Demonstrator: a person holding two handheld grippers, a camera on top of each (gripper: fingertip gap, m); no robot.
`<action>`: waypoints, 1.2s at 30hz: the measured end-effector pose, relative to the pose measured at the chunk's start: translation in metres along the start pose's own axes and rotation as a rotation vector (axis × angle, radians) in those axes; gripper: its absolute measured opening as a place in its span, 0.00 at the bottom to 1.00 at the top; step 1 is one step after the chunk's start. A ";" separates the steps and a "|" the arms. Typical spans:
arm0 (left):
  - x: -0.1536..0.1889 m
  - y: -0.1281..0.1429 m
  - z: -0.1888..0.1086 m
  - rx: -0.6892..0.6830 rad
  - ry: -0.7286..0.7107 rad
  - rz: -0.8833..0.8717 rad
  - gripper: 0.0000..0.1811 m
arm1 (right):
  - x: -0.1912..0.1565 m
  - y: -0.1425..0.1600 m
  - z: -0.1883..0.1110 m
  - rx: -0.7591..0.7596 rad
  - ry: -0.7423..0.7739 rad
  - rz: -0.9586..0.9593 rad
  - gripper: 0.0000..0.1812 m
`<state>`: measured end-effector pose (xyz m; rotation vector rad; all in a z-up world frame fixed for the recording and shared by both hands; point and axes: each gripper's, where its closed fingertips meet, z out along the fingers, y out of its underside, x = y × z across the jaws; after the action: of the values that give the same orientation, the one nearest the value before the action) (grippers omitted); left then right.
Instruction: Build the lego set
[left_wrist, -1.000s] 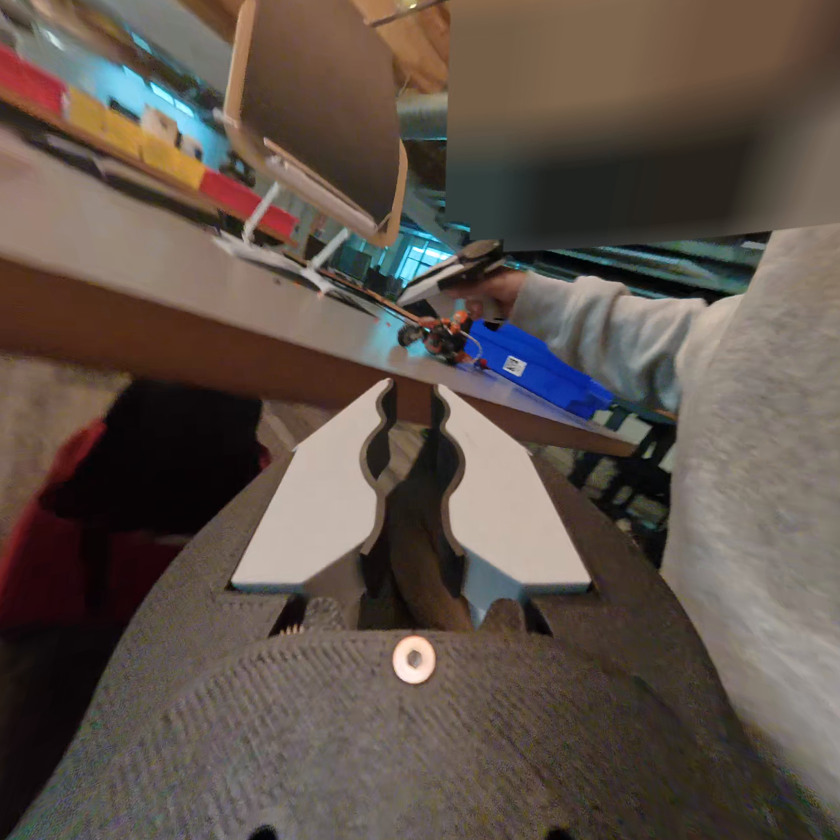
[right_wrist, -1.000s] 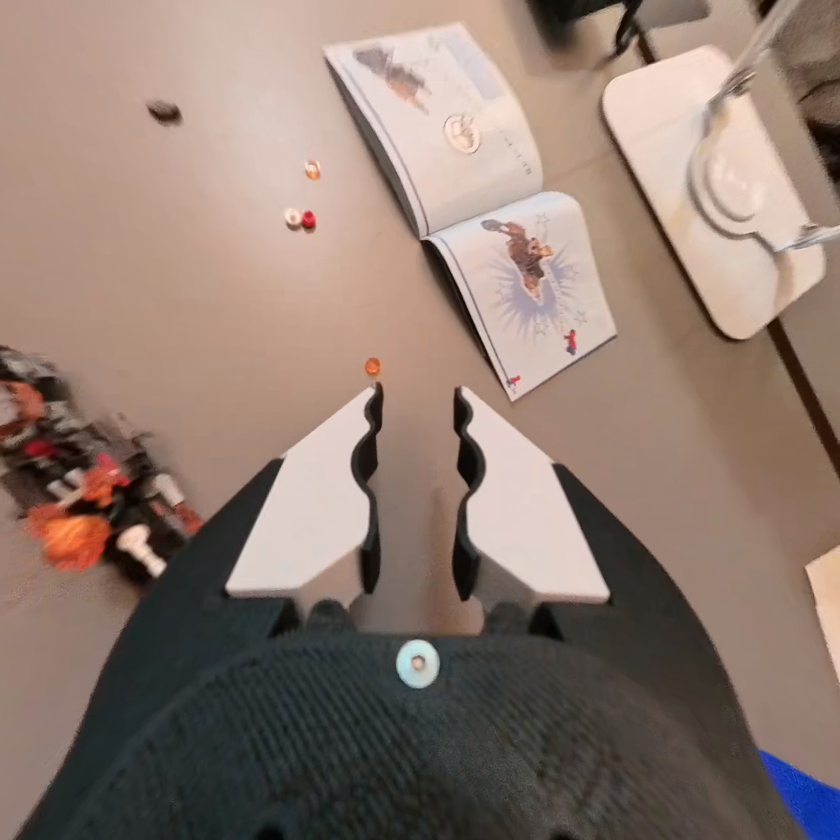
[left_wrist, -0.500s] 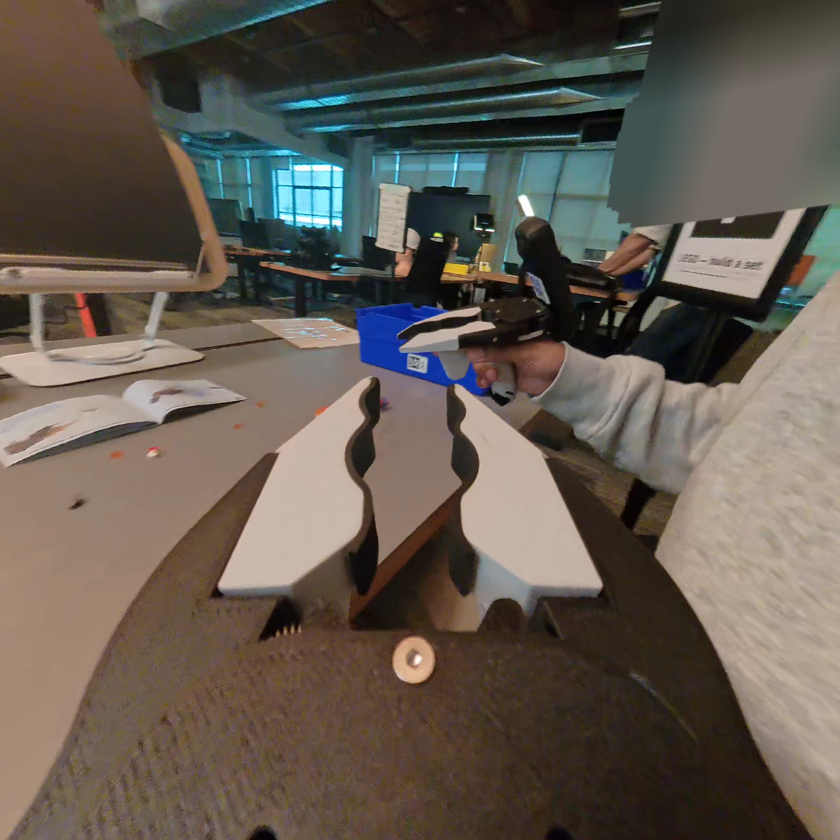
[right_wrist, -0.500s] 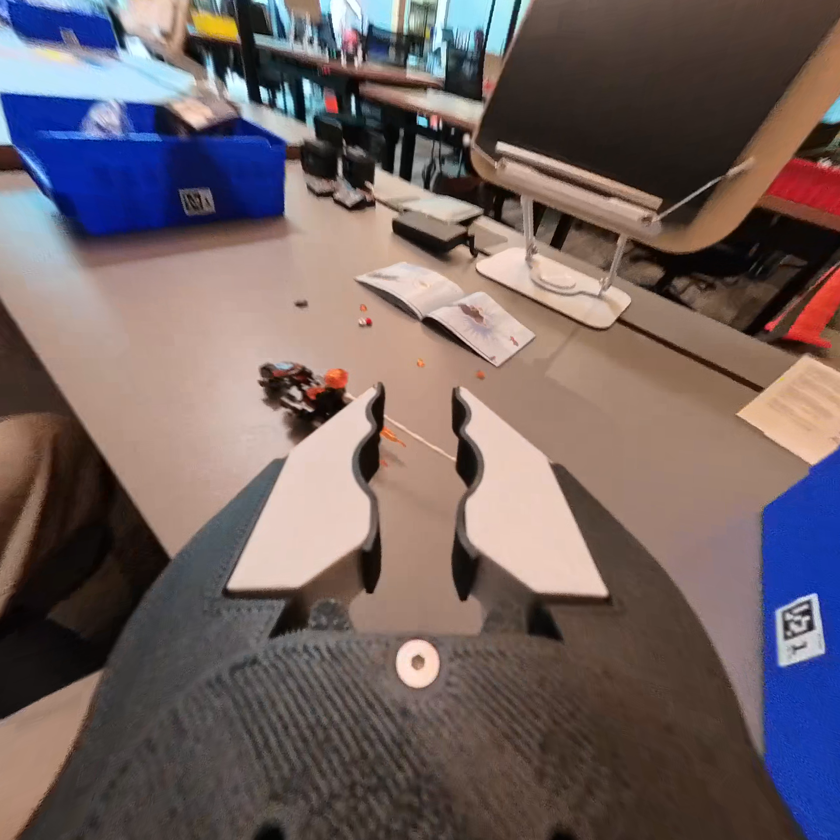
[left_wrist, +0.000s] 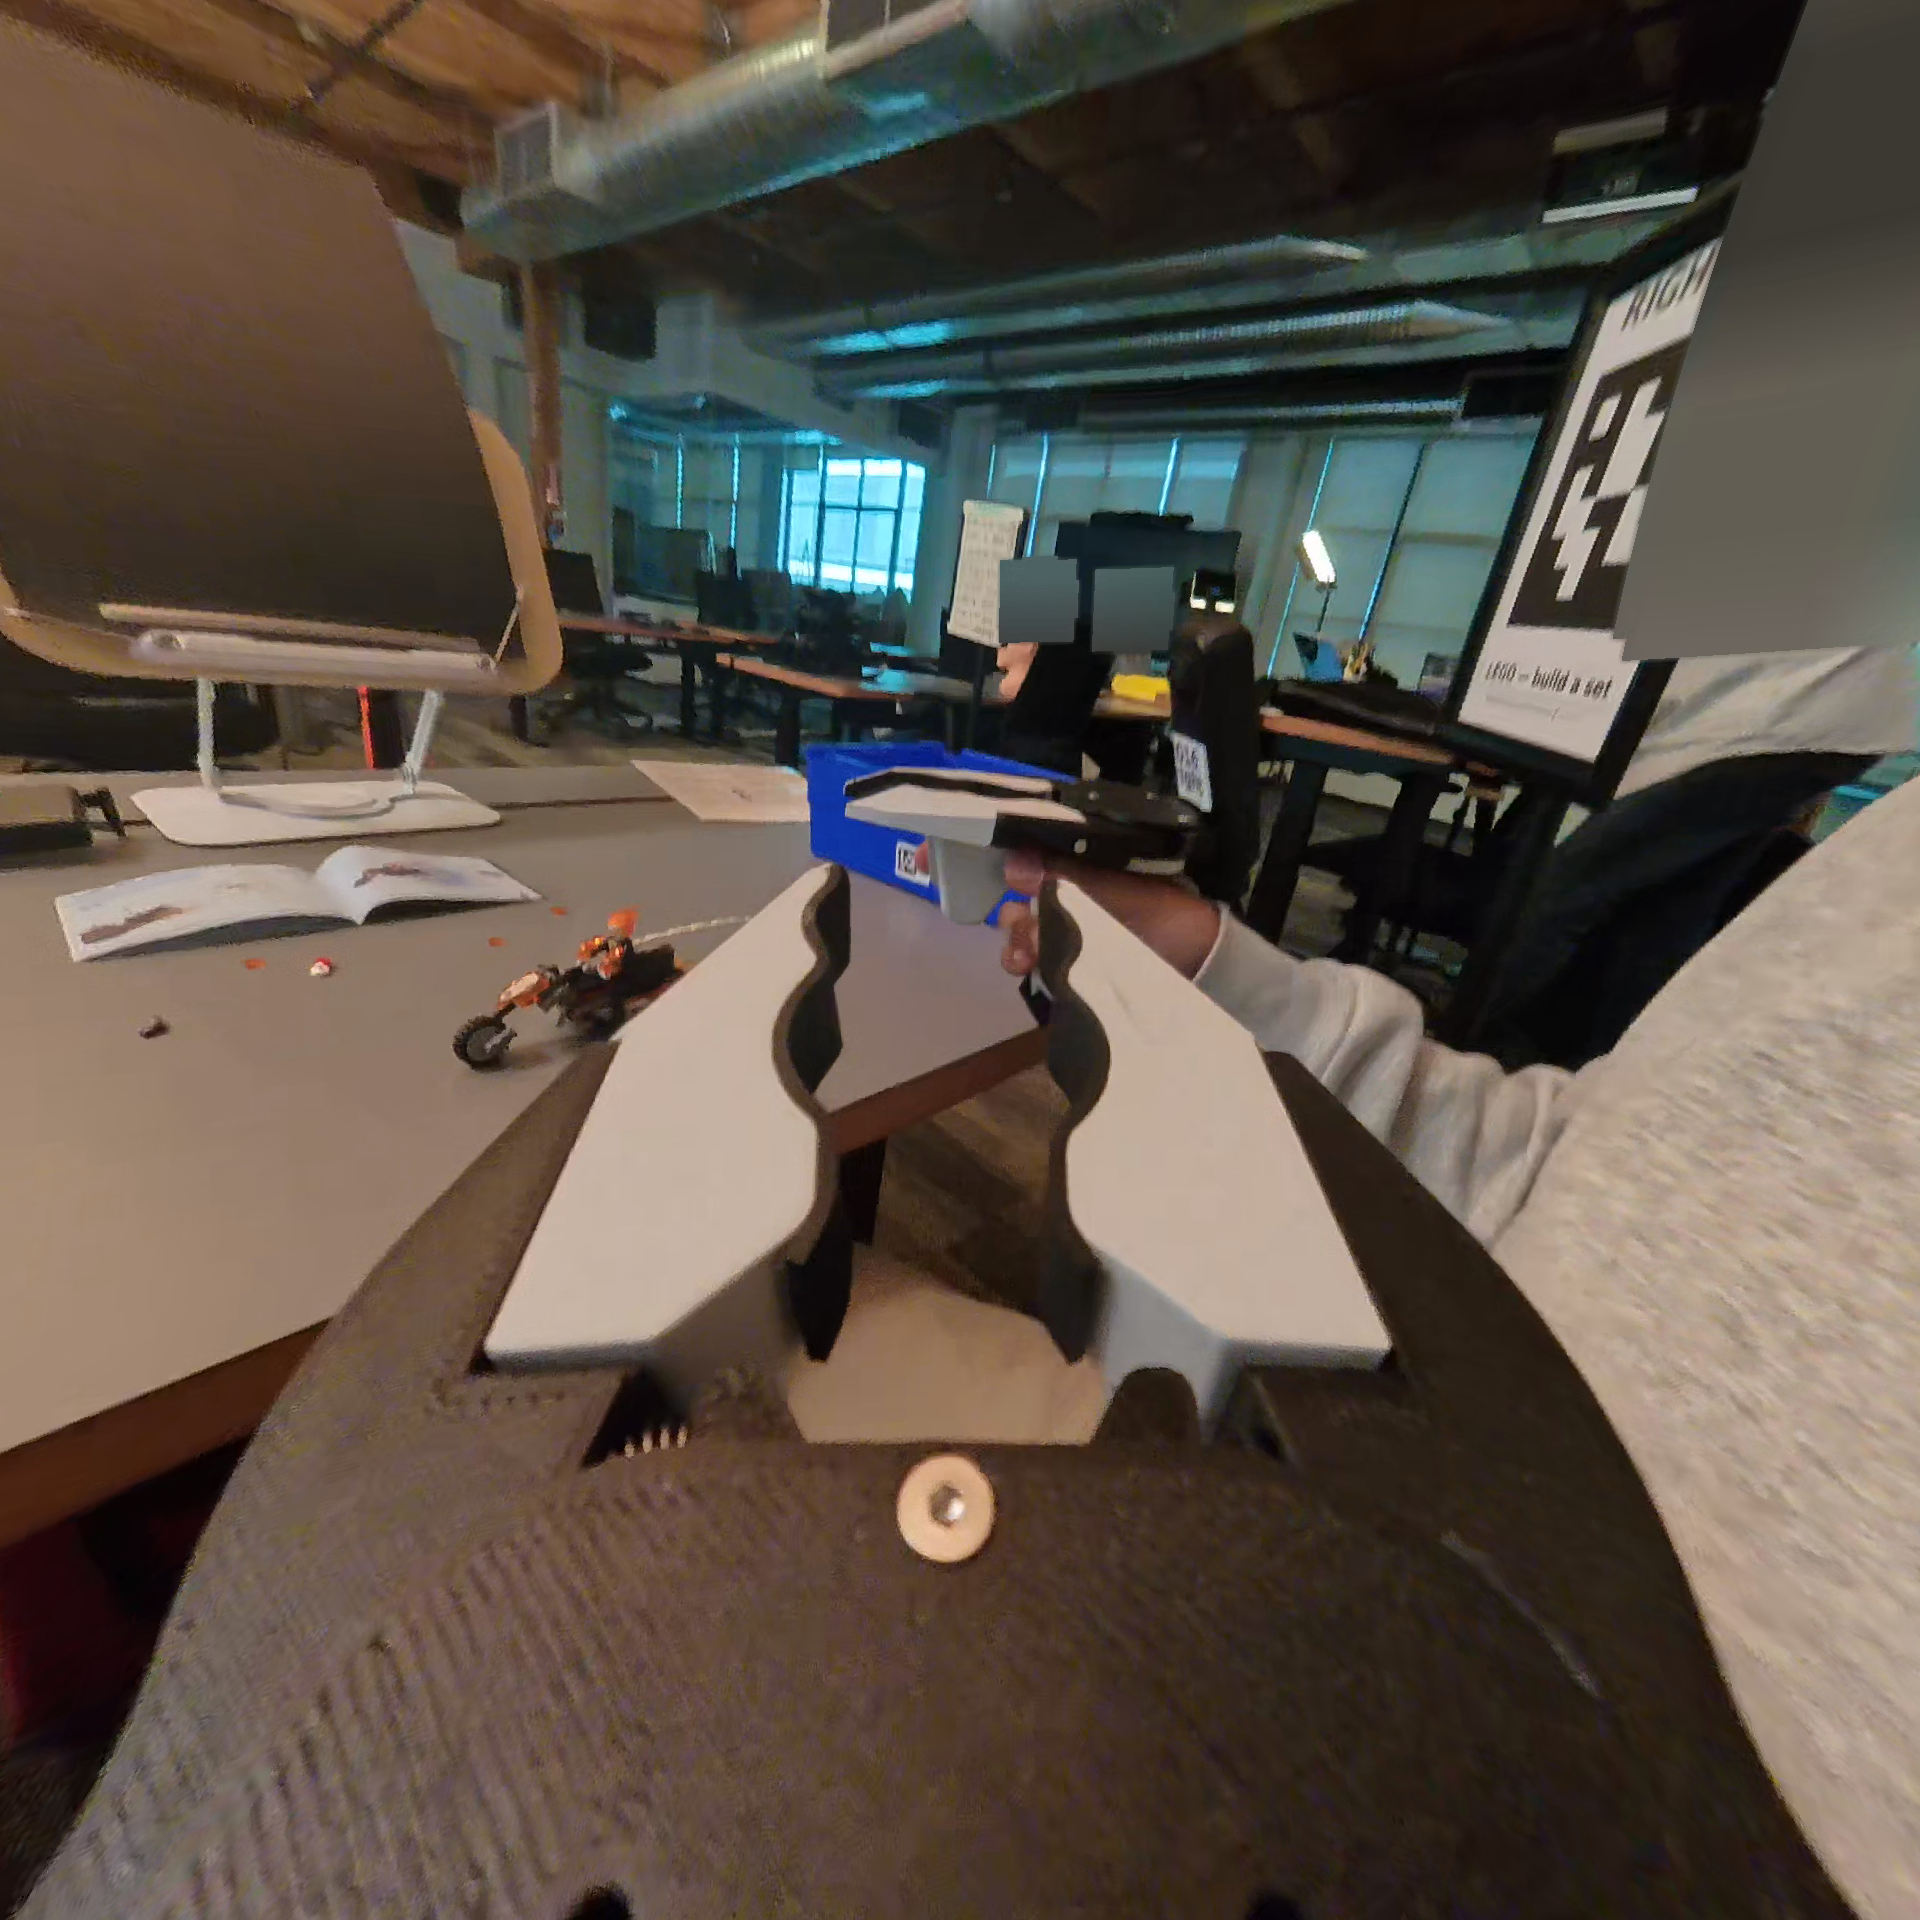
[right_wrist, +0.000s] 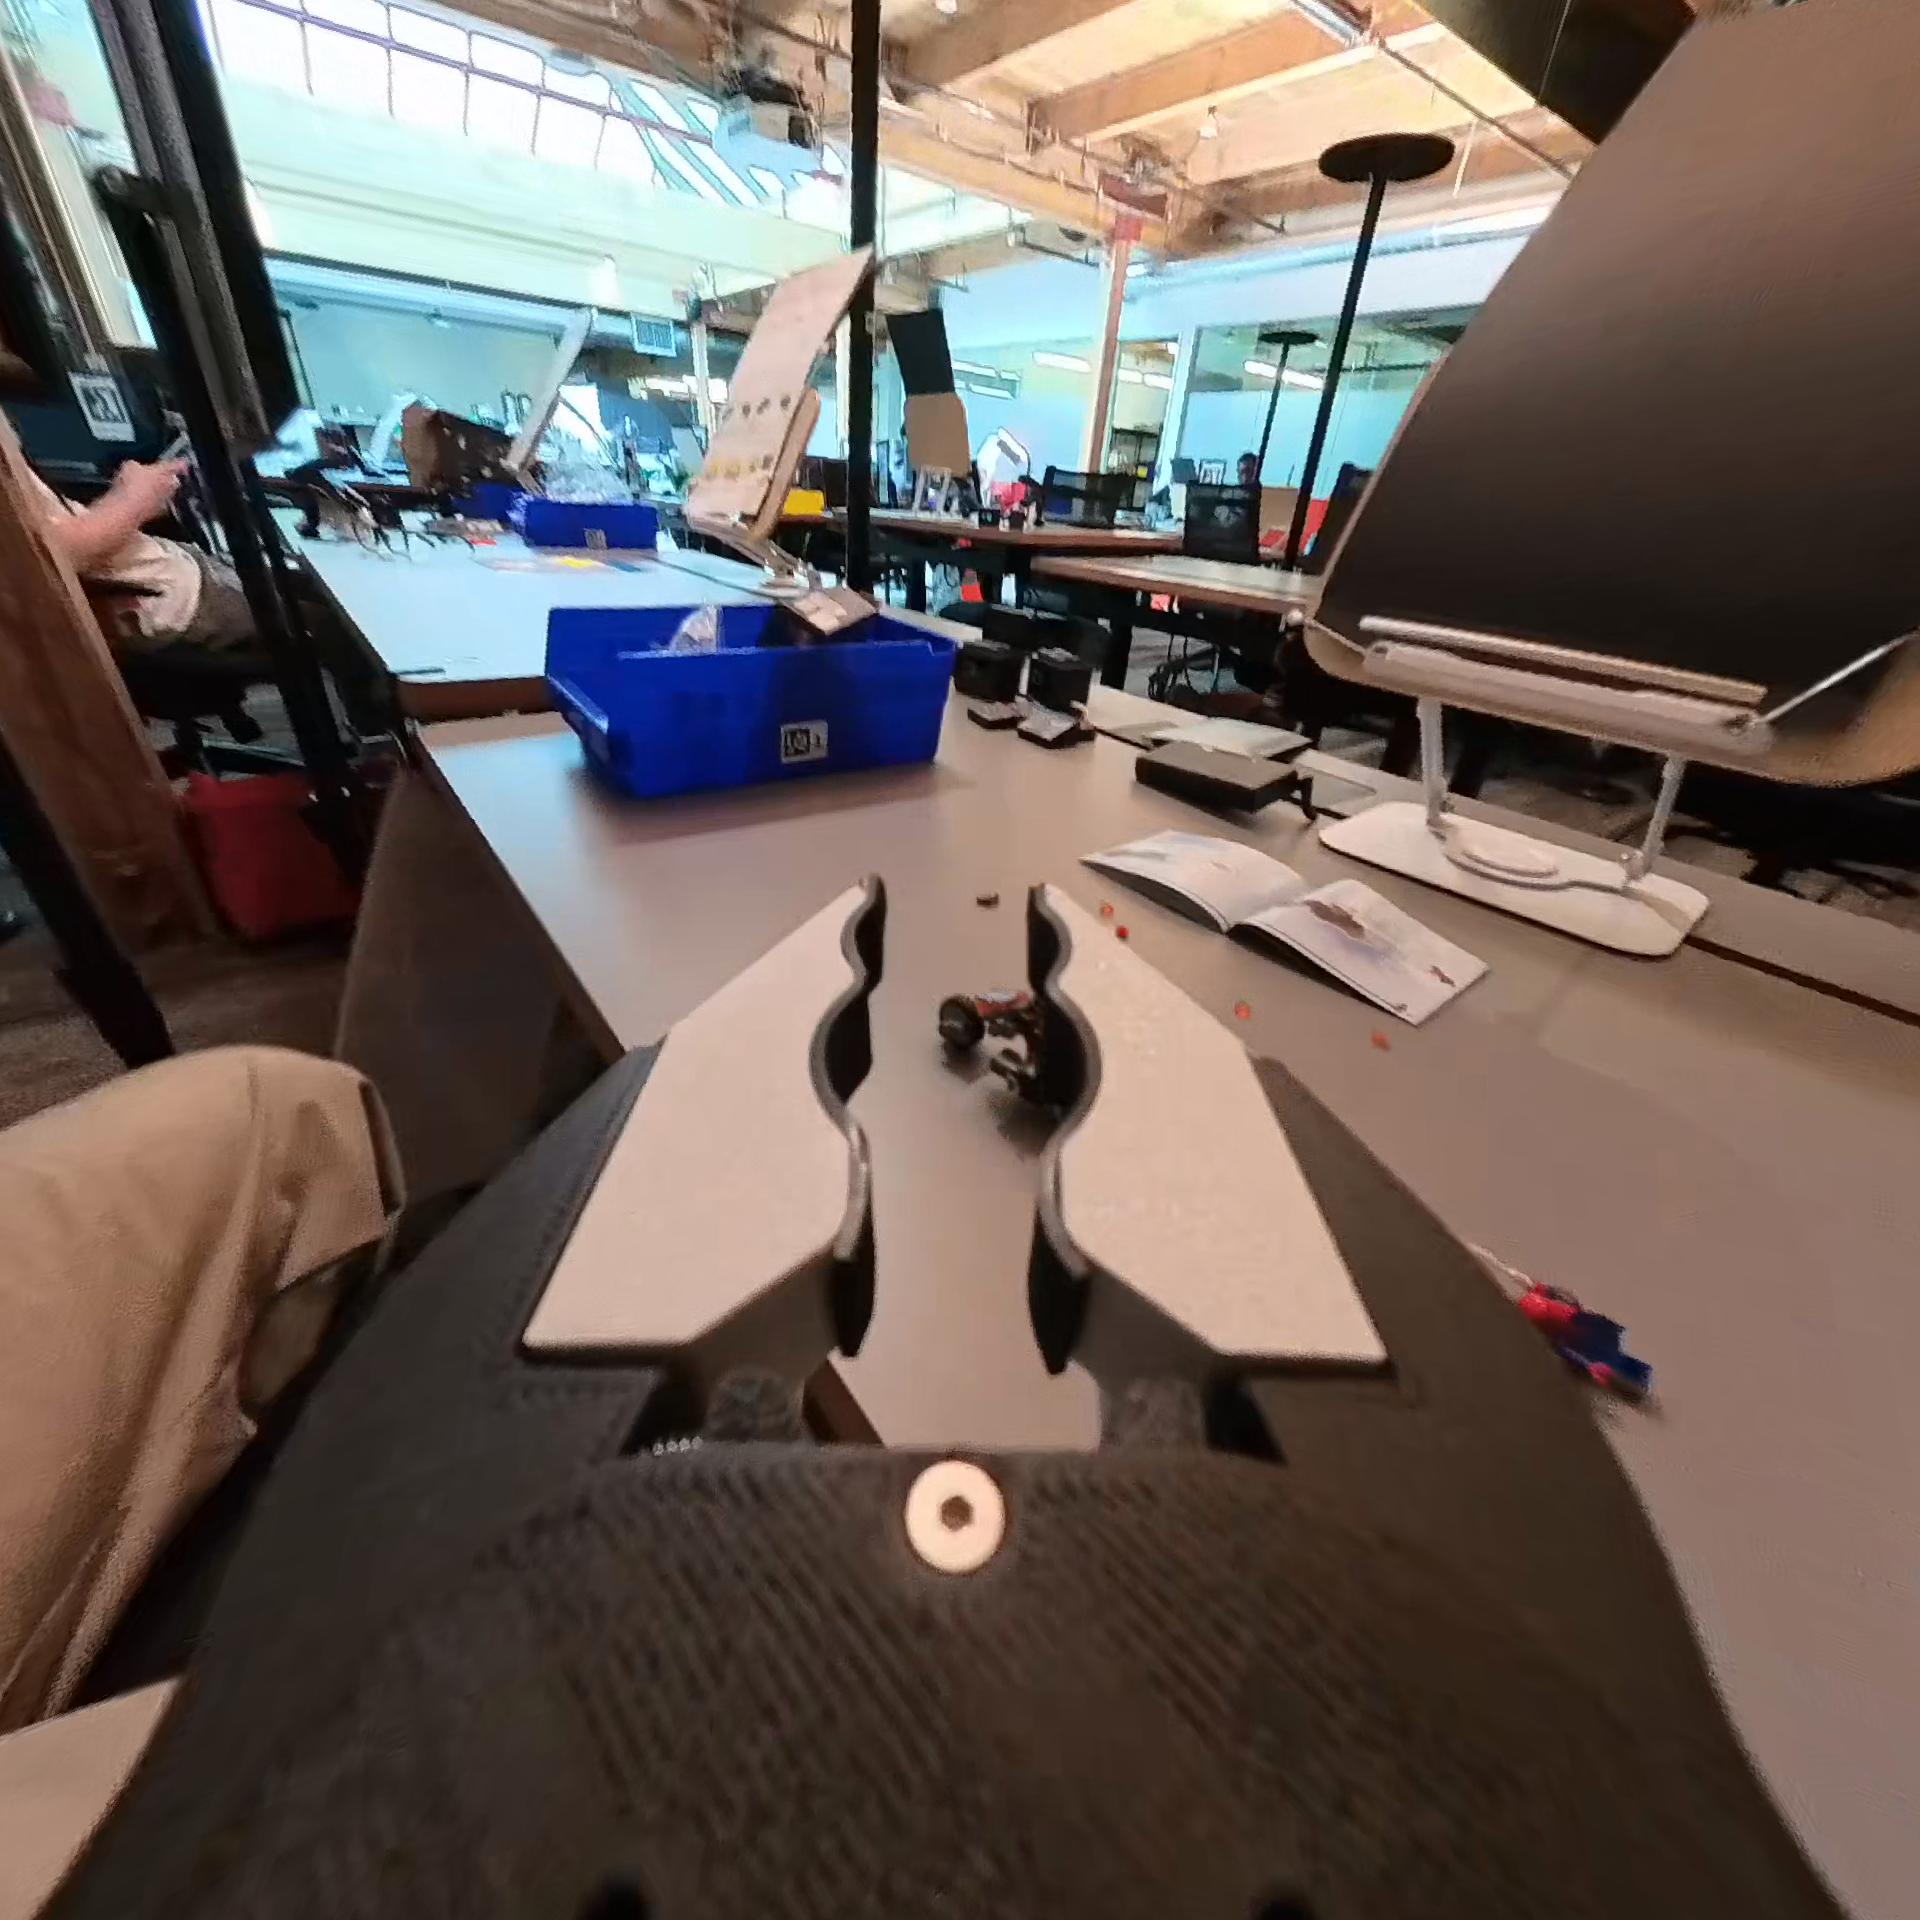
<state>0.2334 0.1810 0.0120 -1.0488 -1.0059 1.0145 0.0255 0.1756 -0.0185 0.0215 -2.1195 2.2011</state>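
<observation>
While both tongs (left_wrist: 940, 914) (right_wrist: 954, 904) gape empty above the table edge, the lego motorbike (right_wrist: 997, 1034) lies ahead, untouched.

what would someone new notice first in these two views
Most likely the small orange and black toy motorbike standing alone on the grey table, with tiny red and orange loose pieces scattered beside an open instruction booklet. Next, the open left gripper and open right gripper, both empty and held off the table. Behind them sit a bright blue plastic bin and a large dark curved screen on a white stand.
</observation>
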 end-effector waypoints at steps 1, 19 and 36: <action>0.003 -0.005 -0.001 0.022 -0.004 -0.002 0.19 | -0.001 -0.004 0.000 0.019 0.002 0.006 0.15; -0.147 0.089 0.068 -0.374 -0.121 0.004 0.37 | 0.040 0.057 0.010 -0.058 0.035 0.162 0.34; -0.202 0.141 0.178 -0.669 0.258 0.409 0.46 | 0.039 0.058 0.073 -0.098 0.070 0.026 0.32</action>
<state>-0.0048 0.0463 -0.1210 -1.9461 -0.9533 0.8395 -0.0210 0.1029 -0.0704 -0.0885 -2.1981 2.0763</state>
